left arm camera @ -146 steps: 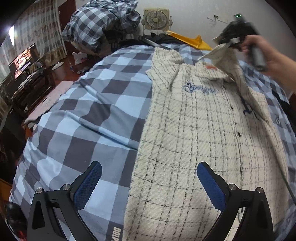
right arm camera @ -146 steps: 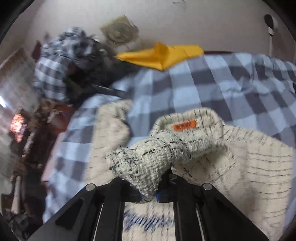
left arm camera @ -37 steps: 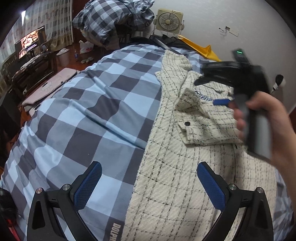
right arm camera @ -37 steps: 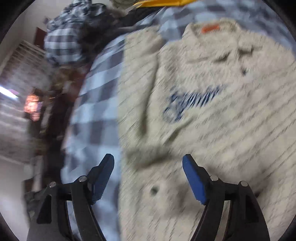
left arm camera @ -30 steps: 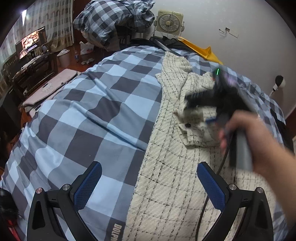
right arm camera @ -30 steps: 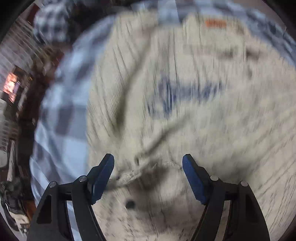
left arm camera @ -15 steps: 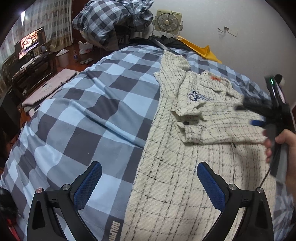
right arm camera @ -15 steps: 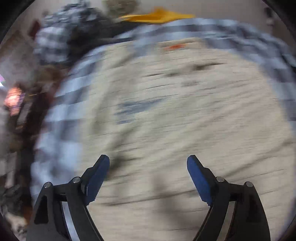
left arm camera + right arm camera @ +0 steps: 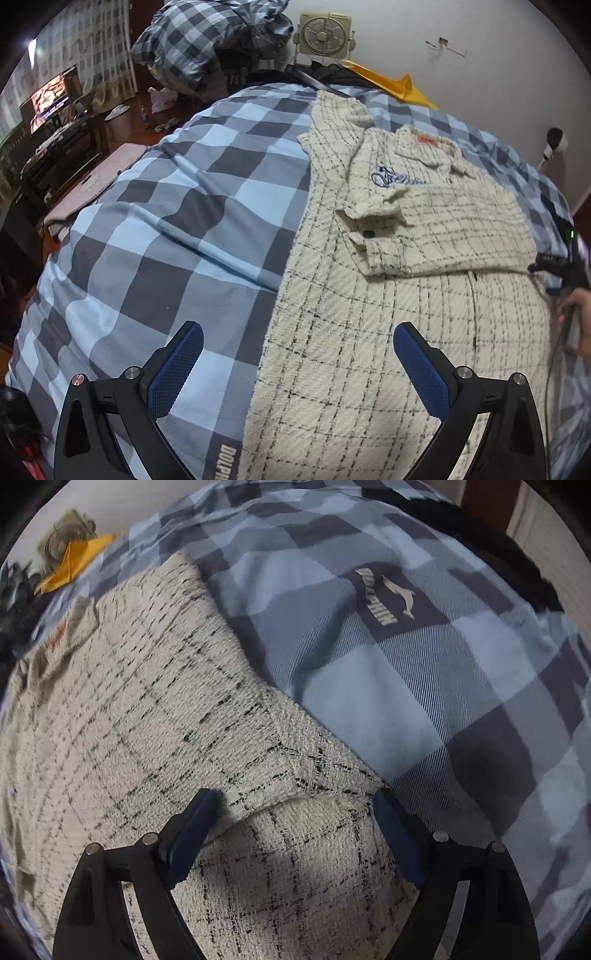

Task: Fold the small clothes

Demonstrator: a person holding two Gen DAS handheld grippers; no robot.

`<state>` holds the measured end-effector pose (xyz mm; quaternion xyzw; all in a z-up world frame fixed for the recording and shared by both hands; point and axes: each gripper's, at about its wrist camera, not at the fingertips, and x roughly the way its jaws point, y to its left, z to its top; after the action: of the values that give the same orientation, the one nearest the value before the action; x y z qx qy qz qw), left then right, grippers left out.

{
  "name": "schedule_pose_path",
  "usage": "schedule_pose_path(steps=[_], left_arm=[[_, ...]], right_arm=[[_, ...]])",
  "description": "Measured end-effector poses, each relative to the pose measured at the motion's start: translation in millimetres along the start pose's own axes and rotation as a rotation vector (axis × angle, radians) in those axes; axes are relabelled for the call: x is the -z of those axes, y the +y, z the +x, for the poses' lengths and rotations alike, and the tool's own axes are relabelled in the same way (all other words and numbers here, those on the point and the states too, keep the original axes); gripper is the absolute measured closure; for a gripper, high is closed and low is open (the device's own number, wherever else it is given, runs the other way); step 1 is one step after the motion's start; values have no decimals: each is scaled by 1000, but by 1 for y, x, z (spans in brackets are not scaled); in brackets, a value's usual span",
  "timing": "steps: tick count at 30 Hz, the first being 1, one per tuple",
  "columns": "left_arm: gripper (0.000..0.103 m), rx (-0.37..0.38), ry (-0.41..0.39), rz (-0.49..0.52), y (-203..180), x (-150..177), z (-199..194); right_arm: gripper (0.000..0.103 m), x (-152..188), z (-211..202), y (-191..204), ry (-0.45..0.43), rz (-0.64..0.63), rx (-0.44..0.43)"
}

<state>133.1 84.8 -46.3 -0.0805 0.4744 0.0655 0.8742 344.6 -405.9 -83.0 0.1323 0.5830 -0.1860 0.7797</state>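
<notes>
A cream shirt with a black grid pattern (image 9: 388,314) lies buttoned-side up on a blue checked bedspread (image 9: 177,229). Its right sleeve (image 9: 436,229) is folded across the chest, cuff with a dark button near the middle. My left gripper (image 9: 295,365) is open and empty above the shirt's lower left edge. My right gripper (image 9: 295,819) is open, low over the shirt's right side edge (image 9: 295,775) where the folded sleeve starts. It also shows at the right edge of the left wrist view (image 9: 565,269).
A heap of checked bedding (image 9: 210,40) and a small fan (image 9: 323,35) stand at the bed's far end, with a yellow cloth (image 9: 391,86) beside them. A TV stand (image 9: 51,122) is on the floor to the left.
My right gripper let go of the sleeve after laying it across the chest, then swung away to the shirt's right edge. My left gripper stayed open in place.
</notes>
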Motion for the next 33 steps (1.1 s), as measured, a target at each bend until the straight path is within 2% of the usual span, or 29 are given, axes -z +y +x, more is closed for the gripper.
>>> schedule_pose_path(steps=[1,3,4,6,8,10,11,15,17,20,24,27,28,29,30,33], left_arm=[[0,-3,-2,11,-2,1,0],[0,-6,-4,23,-3,2,-1],[0,-7,-8,27,-4,3,-2],[0,-16,-17,37,-5,4,-5],[0,-23,-25,49,-7,6,-7],[0,-22,-38,56,-8,8,-11],[0,-18,-42,59,-8,9,-13],[0,-14,-41,81,-8,17,-20],[0,11,-31,112,-10,22,-25],[0,41,-8,174,-16,24,-32],[0,28,38,232,-31,6,-27],[0,-43,52,336,-53,-31,-22],[0,-50,51,345,-55,-41,-21],[0,-48,57,352,-60,-64,-19],[0,-41,62,348,-61,-75,-16],[0,14,92,245,-54,-141,6]], right_arm=[[20,1,-7,4,1,-22,30],[20,10,-43,23,-82,-70,70],[20,24,-72,32,-165,-104,53],[20,57,-119,49,-244,-175,-14],[20,93,-152,68,-217,-229,-150],[20,136,-186,74,-161,-236,-339],[18,154,-198,74,-137,-234,-407],[18,229,-220,76,-76,-236,-618],[18,239,-206,85,-90,-258,-613],[18,239,-174,96,-103,-319,-463],[18,225,-155,94,-54,-269,-471],[18,222,-162,88,-13,-201,-585],[18,229,-170,88,-1,-193,-614],[18,229,-167,89,23,-180,-641],[18,233,-167,89,35,-171,-649],[18,239,-161,92,68,-171,-646]])
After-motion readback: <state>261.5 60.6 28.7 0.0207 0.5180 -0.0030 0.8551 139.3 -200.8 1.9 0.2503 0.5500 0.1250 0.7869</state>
